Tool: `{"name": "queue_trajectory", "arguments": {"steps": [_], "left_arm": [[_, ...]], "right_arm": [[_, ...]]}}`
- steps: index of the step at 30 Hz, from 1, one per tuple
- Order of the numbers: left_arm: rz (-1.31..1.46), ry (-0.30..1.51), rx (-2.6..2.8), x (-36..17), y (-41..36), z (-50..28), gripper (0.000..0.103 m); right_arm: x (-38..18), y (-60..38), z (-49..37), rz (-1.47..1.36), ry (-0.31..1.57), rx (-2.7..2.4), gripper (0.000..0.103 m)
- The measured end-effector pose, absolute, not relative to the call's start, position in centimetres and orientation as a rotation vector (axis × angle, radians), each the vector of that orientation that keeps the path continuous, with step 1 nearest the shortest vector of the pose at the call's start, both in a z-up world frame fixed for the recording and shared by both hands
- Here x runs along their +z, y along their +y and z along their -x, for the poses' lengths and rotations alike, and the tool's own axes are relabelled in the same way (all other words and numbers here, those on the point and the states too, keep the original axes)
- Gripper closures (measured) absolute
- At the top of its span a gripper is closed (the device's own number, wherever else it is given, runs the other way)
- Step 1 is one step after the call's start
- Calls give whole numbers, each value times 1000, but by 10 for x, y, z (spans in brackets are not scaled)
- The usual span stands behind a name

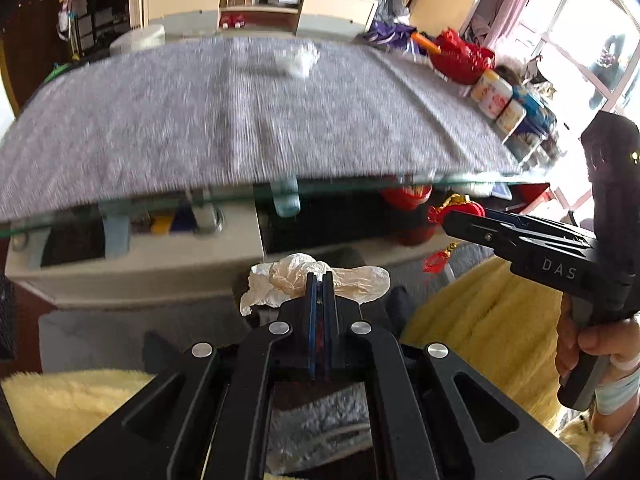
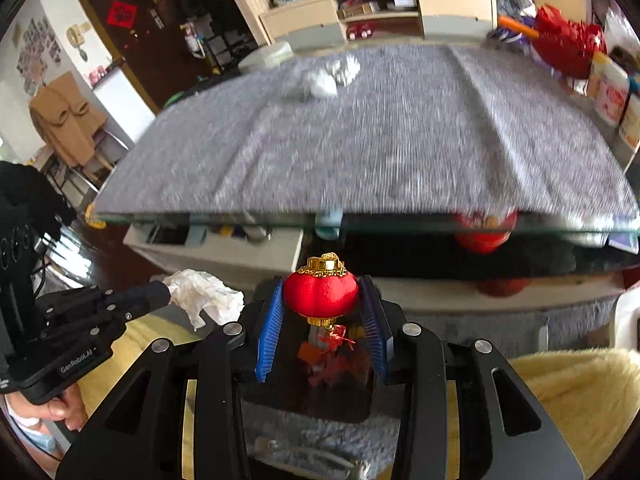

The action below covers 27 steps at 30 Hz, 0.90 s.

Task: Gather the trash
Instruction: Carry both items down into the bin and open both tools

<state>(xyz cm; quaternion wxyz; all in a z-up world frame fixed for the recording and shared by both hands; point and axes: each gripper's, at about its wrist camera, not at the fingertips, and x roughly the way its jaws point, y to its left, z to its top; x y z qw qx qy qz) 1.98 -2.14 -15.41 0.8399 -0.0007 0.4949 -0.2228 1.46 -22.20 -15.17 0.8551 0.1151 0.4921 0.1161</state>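
Below table edge, both grippers [image 1: 319,280] [image 2: 320,304] level.

A crumpled wad of thin, translucent off-white plastic wrap [image 1: 316,284] was pinched between the closed blue-padded fingers of the left gripper [image 1: 319,280], bulging out on both sides of them, in the air in front of the counter edge. A small round red fabric lantern ornament with a gold cap [image 2: 321,289] sat upright between the pads of the right gripper [image 2: 322,300], its red tassel hanging below. More crumpled white paper scraps [image 2: 334,76] lay in a blurred cluster on the grey-cloth-covered counter [image 2: 380,152], toward its far side.
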Motion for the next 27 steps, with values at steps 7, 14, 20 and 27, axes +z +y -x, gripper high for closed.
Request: {"name": "queue_trajectory", "arguments": {"steps": [7, 14, 20, 27], "left_arm": [[8, 1141, -480, -197, -22, -10, 102], [16, 1229, -482, -230, -24, -9, 102], [18, 1282, -479, -250, -26, -13, 102], [14, 1314, -465, -261, -27, -20, 97]], "right_arm": [[-185, -212, -10, -244, 1116, 248, 64], [-219, -202, -9, -233, 1206, 243, 64], [-238, -198, -14, -234, 1256, 241, 64], [-244, -196, -22, -261, 1283, 256, 63]]}}
